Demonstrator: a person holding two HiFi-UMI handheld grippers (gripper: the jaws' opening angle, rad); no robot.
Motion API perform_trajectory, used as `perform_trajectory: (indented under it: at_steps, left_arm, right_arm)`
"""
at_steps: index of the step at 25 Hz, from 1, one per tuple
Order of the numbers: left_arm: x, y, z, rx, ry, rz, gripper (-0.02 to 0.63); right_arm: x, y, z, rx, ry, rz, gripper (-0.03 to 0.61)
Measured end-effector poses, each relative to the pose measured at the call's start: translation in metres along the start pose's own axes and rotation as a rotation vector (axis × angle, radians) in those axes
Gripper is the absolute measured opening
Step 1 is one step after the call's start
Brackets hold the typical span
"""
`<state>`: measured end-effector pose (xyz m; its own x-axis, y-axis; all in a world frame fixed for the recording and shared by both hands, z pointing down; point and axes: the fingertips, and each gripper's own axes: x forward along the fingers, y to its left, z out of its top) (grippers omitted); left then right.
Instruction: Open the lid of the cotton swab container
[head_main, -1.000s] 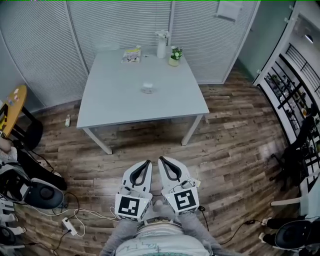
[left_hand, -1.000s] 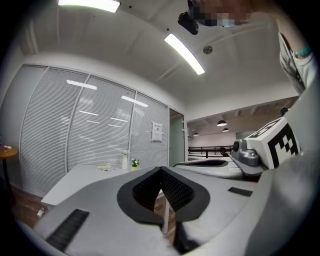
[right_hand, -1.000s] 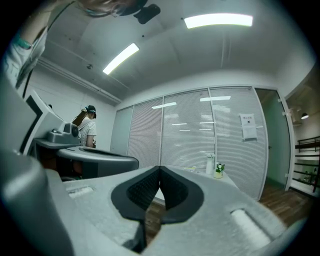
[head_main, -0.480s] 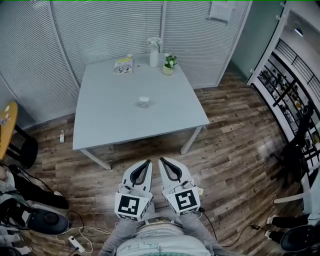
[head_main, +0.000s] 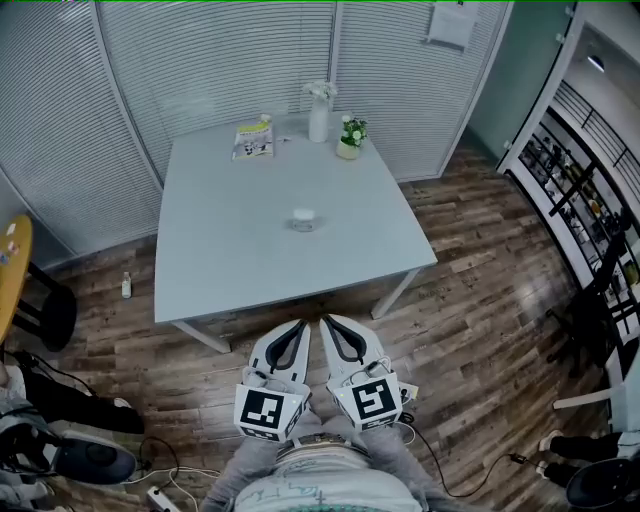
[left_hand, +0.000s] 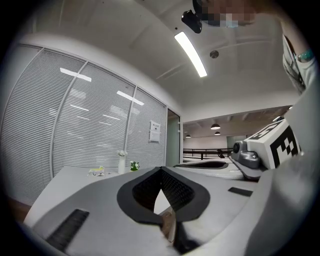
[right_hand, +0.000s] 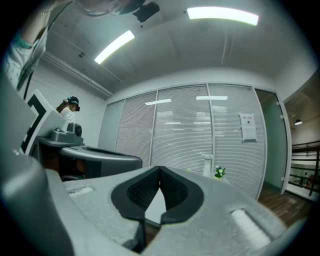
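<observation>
A small round clear cotton swab container (head_main: 303, 219) with a white lid sits near the middle of the grey table (head_main: 230, 270) in the head view. My left gripper (head_main: 301, 325) and right gripper (head_main: 324, 321) are side by side over the wooden floor, just short of the table's near edge, pointing level at it. Both are shut with nothing between their jaws. In the left gripper view my left gripper (left_hand: 161, 169) shows closed tips, with the table (left_hand: 60, 185) beyond. The right gripper view shows my right gripper (right_hand: 160, 168) closed too. The container does not show in either gripper view.
At the table's far edge stand a white spray bottle (head_main: 319, 113), a small potted plant (head_main: 349, 137) and a flat packet (head_main: 254, 140). Blinds close off the wall behind. A yellow round table (head_main: 8, 270) and chairs are at left, shelving (head_main: 585, 190) at right.
The table has come closer in the head view, its near edge now just ahead of both grippers. Both grippers stay shut and side by side.
</observation>
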<state>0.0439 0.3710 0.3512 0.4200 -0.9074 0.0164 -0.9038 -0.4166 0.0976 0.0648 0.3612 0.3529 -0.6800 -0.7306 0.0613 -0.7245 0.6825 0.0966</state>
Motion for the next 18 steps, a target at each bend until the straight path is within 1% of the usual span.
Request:
perform_trajectory:
  at_steps: [4, 7, 11, 15, 18]
  left_arm:
    - [0.001, 0.017, -0.002, -0.013, 0.007, -0.012, -0.002]
    - [0.006, 0.029, -0.003, -0.022, 0.011, -0.013, -0.002]
    - [0.009, 0.034, -0.007, -0.034, 0.015, -0.023, -0.002]
    - [0.017, 0.039, -0.009, -0.043, 0.017, -0.017, -0.002]
    - [0.031, 0.052, -0.006, -0.047, 0.016, -0.009, -0.002]
  right_arm:
    - [0.017, 0.003, -0.003, -0.003, 0.007, -0.018, 0.002]
    - [0.029, 0.005, -0.004, 0.009, 0.018, -0.014, 0.002]
    - [0.034, 0.004, -0.010, 0.009, 0.015, -0.015, 0.002]
    - [0.041, -0.002, -0.017, 0.013, 0.023, -0.010, 0.002]
    - [0.058, -0.011, -0.018, 0.025, 0.028, -0.003, 0.002]
